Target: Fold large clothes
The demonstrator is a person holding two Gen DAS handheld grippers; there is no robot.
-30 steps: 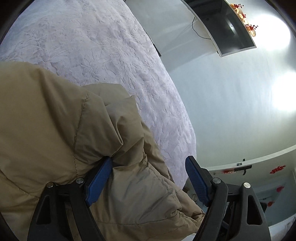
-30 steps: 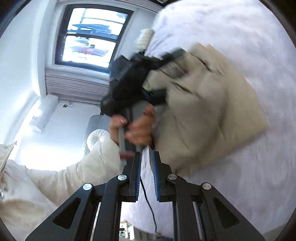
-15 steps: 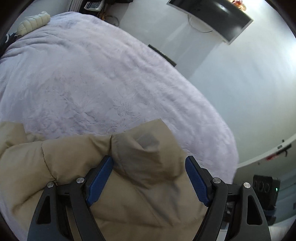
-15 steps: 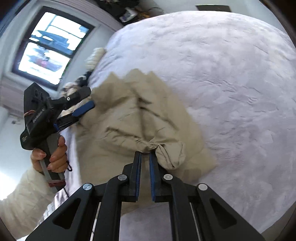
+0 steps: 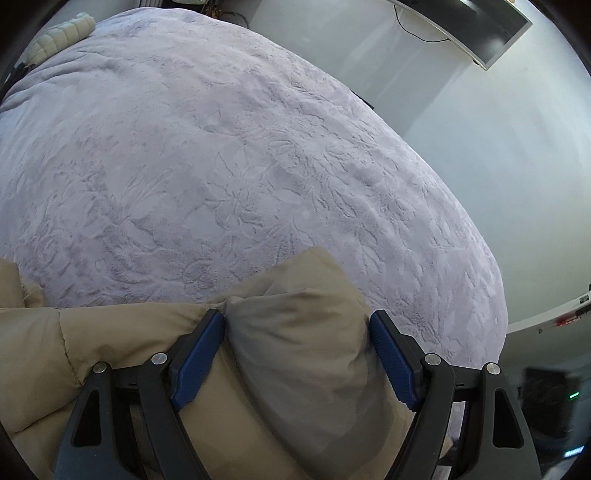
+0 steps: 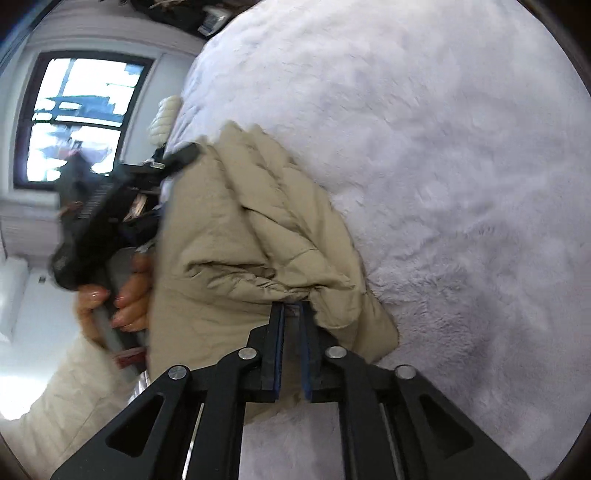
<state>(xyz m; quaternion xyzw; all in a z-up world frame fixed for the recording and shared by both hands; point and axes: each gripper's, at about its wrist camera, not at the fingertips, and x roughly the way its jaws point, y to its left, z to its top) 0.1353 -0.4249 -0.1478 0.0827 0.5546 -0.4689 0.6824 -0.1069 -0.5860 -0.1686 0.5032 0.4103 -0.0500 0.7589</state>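
A tan padded jacket [image 5: 288, 354] lies bunched on a lavender plush bedspread [image 5: 221, 155]. In the left wrist view my left gripper [image 5: 297, 321] is open, its blue pads either side of a puffy corner of the jacket. In the right wrist view my right gripper [image 6: 291, 308] is shut on a gathered fold of the jacket [image 6: 236, 243], at its near edge. The left gripper [image 6: 110, 206] and the hand holding it show at the jacket's far left side, blurred.
The bedspread [image 6: 443, 147] fills the right of the right wrist view. A cream pillow [image 5: 62, 33] lies at the far corner of the bed. A wall-mounted screen [image 5: 472, 26] hangs past the bed. A window [image 6: 77, 118] is at the left.
The left gripper has swung down level with the bed, and the jacket corner stays between its open pads. The right gripper has taken hold of a jacket fold and keeps it.
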